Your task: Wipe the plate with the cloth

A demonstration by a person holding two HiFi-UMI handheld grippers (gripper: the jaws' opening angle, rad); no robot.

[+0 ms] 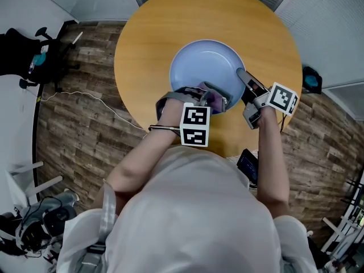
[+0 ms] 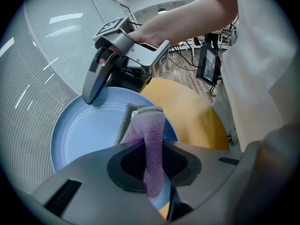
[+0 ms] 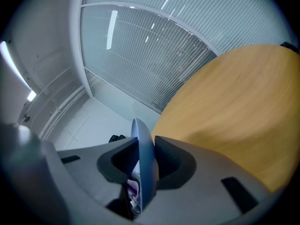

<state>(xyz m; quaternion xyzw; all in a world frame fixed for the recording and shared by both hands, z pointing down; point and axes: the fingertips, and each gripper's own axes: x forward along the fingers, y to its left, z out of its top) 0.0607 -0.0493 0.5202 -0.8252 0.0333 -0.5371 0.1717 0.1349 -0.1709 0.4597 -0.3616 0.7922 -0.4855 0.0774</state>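
A round wooden table [image 1: 148,44] stands on plank flooring [image 1: 74,147] in the head view, with the blue plate [image 1: 196,70] near its close edge. In the left gripper view, the left gripper [image 2: 152,165] pinches the purple cloth [image 2: 150,130], draped over the plate's rim. In the right gripper view, the right gripper [image 3: 146,163] clamps the plate's rim, seen edge-on.

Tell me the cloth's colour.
The cloth is purple; clearest in the left gripper view.

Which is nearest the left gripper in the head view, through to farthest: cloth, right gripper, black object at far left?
1. The cloth, in the left gripper's jaws.
2. The right gripper, on the plate's right rim.
3. The black object, far left on the floor.
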